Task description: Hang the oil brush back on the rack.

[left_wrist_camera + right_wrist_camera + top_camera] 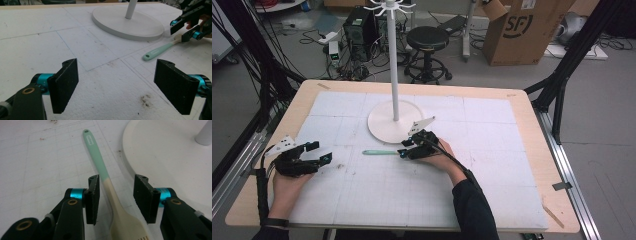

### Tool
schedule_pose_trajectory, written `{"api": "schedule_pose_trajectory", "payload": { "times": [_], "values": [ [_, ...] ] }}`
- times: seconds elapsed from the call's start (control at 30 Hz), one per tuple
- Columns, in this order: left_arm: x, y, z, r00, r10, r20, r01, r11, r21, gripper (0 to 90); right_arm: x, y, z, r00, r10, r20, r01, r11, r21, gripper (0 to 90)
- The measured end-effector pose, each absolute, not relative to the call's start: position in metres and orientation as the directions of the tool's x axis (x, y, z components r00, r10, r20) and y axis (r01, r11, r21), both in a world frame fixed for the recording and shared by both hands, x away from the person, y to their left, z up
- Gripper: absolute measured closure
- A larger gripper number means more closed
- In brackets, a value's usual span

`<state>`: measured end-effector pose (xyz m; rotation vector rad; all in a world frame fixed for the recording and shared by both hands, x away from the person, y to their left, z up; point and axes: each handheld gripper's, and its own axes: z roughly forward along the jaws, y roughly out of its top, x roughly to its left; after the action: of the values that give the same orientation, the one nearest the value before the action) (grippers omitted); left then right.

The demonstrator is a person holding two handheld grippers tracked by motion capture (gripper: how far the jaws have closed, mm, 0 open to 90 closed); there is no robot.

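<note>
A small brush or spatula with a mint-green handle (379,152) and a cream neck (113,195) lies flat on the white mat, handle end toward the left. My right gripper (407,148) is open, its jaws standing on either side of the cream neck (178,38) without closing on it; the same gripper (116,196) straddles the tool just above the mat. My left gripper (319,152) rests open at the table's left, nothing between its jaws (117,86). The mint handle (157,51) lies ahead of it to the right.
A white stand with a round base (394,125) and tall pole (393,60) stands just behind the right gripper; its base rim (150,150) is close beside the tool. The white mat (362,190) covers a wooden table (532,105). A stool and boxes stand on the floor beyond.
</note>
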<state>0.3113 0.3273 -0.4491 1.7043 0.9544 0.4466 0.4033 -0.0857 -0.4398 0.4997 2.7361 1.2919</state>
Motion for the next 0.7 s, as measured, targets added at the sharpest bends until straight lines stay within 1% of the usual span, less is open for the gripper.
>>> {"api": "schedule_pose_trajectory", "payload": {
  "times": [0.07, 0.23, 0.43, 0.5, 0.7],
  "values": [
    [0.3113, 0.3274, -0.4491, 0.607, 0.778, -0.164, 0.375, -0.099, 0.922, 20.5, 0.4037, -0.0822, -0.4408, -0.950, 0.306, 0.061, 0.245, 0.613, 0.751, 62.7],
    [0.3115, 0.3274, -0.4491, 0.605, 0.779, -0.164, 0.376, -0.098, 0.922, 20.7, 0.4035, -0.0759, -0.4446, -0.956, 0.289, 0.048, 0.233, 0.651, 0.722, 67.4],
    [0.3116, 0.3273, -0.4493, 0.599, 0.783, -0.166, 0.378, -0.094, 0.921, 20.8, 0.4028, -0.0756, -0.4444, -0.960, 0.278, 0.021, 0.207, 0.660, 0.722, 78.2],
    [0.3116, 0.3274, -0.4492, 0.596, 0.785, -0.167, 0.380, -0.093, 0.920, 20.8, 0.4014, -0.0746, -0.4436, -0.962, 0.274, 0.001, 0.192, 0.669, 0.718, 79.1],
    [0.3115, 0.3270, -0.4492, 0.595, 0.787, -0.163, 0.379, -0.096, 0.920, 21.0, 0.3975, -0.0750, -0.4409, -0.964, 0.266, 0.014, 0.198, 0.680, 0.706, 82.3]
  ]
}}
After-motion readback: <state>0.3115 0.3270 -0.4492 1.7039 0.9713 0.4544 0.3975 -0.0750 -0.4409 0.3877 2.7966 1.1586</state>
